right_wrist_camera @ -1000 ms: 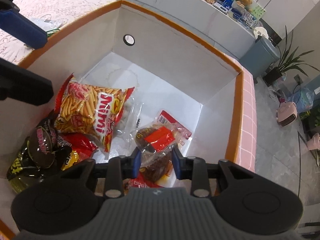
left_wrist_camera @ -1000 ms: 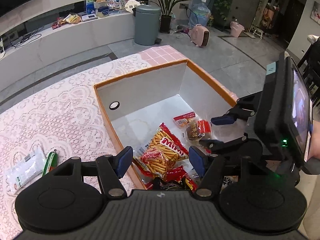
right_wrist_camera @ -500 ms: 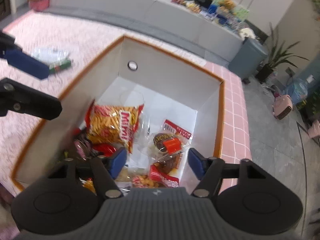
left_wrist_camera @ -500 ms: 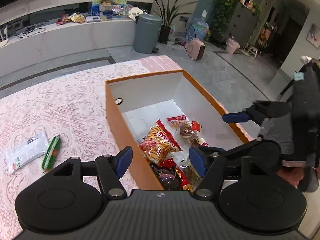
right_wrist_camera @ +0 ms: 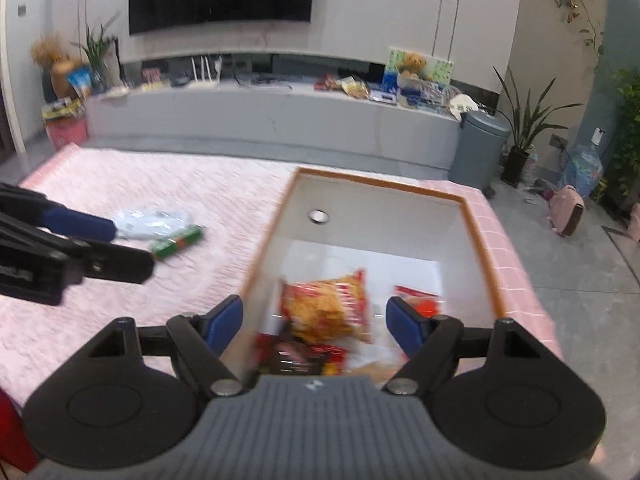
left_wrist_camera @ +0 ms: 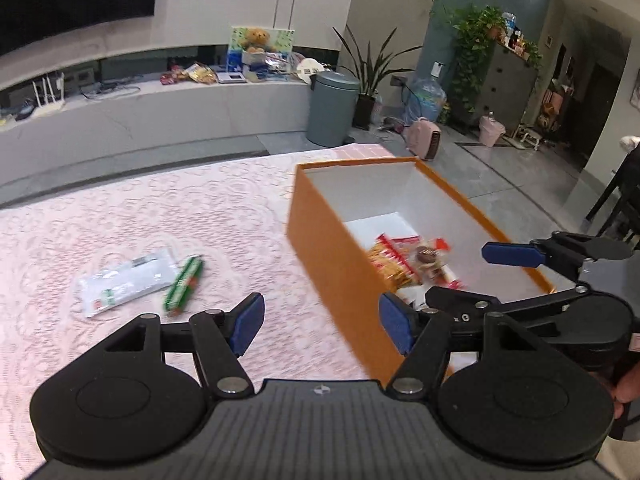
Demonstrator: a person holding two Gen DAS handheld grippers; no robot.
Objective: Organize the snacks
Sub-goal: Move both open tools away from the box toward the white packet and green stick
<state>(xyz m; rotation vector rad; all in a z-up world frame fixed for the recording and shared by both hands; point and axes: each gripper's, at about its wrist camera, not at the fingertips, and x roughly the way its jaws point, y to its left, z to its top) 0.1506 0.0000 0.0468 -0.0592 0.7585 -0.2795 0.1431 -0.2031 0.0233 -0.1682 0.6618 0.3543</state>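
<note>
Snacks: orange-rimmed box (right_wrist_camera: pixel 478 236) on pink lace tablecloth (left_wrist_camera: pixel 120 216), holding yellow-and-red chip bag (right_wrist_camera: pixel 326 308) and other packets, blurred. White packet (left_wrist_camera: pixel 124 280) and green stick snack (left_wrist_camera: pixel 184 286) lying just beside each other on cloth, well apart from box. Right gripper (right_wrist_camera: pixel 314 320) above box, jaws wide, nothing between. Left gripper (left_wrist_camera: pixel 320 326) likewise wide and empty, aimed over the cloth beside the box's near wall. Step in hand, judged: between drops, turning to remaining items. Next move: reach across to the loose pair, closing on one.
</note>
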